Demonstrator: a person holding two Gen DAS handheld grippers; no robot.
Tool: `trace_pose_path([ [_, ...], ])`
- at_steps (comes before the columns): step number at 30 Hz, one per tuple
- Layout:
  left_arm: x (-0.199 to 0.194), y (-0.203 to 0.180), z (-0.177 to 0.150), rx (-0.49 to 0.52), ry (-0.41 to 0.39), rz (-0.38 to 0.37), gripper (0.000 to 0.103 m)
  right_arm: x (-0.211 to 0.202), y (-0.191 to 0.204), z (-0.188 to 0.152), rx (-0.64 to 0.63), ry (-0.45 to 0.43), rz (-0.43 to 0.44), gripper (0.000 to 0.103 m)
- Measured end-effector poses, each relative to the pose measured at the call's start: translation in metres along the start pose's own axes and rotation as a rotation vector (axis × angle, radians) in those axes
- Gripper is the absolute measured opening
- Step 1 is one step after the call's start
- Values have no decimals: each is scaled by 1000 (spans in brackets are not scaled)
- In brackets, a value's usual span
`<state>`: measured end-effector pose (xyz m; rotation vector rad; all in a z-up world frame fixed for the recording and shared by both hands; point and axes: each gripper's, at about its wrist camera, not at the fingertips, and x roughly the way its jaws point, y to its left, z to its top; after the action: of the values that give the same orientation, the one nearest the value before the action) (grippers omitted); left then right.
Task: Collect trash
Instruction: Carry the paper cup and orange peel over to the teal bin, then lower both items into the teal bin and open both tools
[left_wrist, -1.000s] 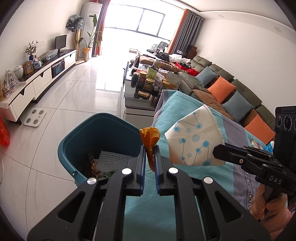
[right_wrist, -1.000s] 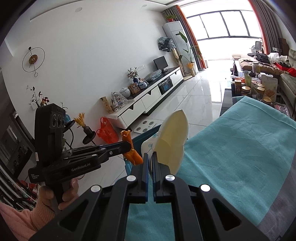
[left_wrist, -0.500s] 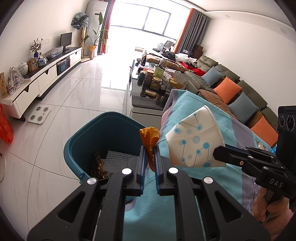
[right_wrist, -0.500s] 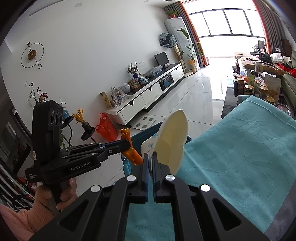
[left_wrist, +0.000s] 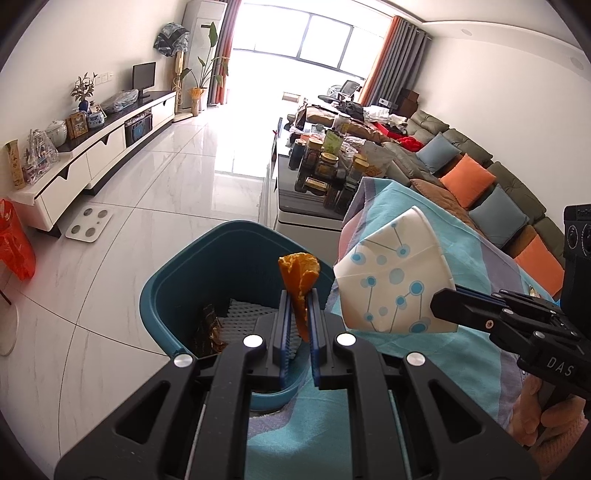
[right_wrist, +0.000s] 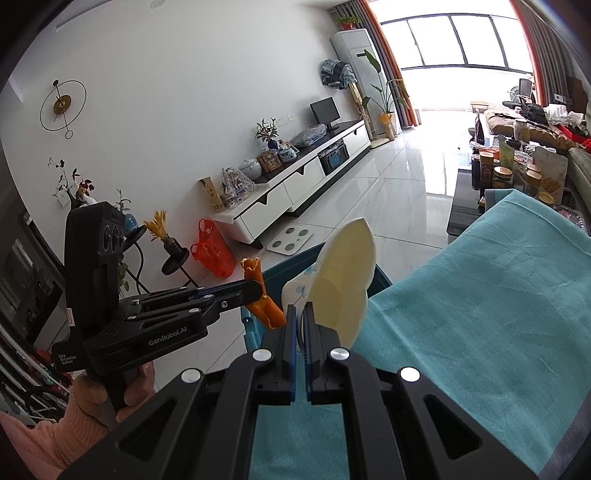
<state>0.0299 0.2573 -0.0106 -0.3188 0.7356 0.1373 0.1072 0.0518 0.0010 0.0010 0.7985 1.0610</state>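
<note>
Holding two pieces of trash above the edge of the teal bin (left_wrist: 177, 280), with neither yet released. Left tool (left_wrist: 299, 317) clamped on a strip of orange peel (left_wrist: 300, 280), pinched low between the blue pads so most of the peel stands free above them; right tool (right_wrist: 300, 325) shut on the rim of a flattened paper cup (left_wrist: 393, 286), white with blue dots outside, cream inside. Bin standing on the tiled floor (left_wrist: 110, 258), pressed against the hanging edge of the turquoise cloth (right_wrist: 480, 314) over the worktop, already carrying white foam netting (left_wrist: 243, 314) and a dark wrapper (left_wrist: 210, 328). Judging from the left wrist view, peel poised over the bin's near rim, cup more over the cloth than over the opening. Main risk: letting go of the cup too soon, so that it lands on the cloth or slides off to the floor beside the bin. Broad and light, liable to flutter or catch the rim and tip outward. Peel possibly sticking to a pad on release and dropping late, outside the opening. Tools close together, so a clash or a knock against the cup is likely if both move inward at once. Bumping the bin's rim could shift or tip it.
</note>
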Motion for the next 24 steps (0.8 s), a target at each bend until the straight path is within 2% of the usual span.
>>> trace_pose_path([
  [24, 17, 11, 0, -25, 15, 49, 9, 43, 7, 16, -17, 63, -23, 2],
])
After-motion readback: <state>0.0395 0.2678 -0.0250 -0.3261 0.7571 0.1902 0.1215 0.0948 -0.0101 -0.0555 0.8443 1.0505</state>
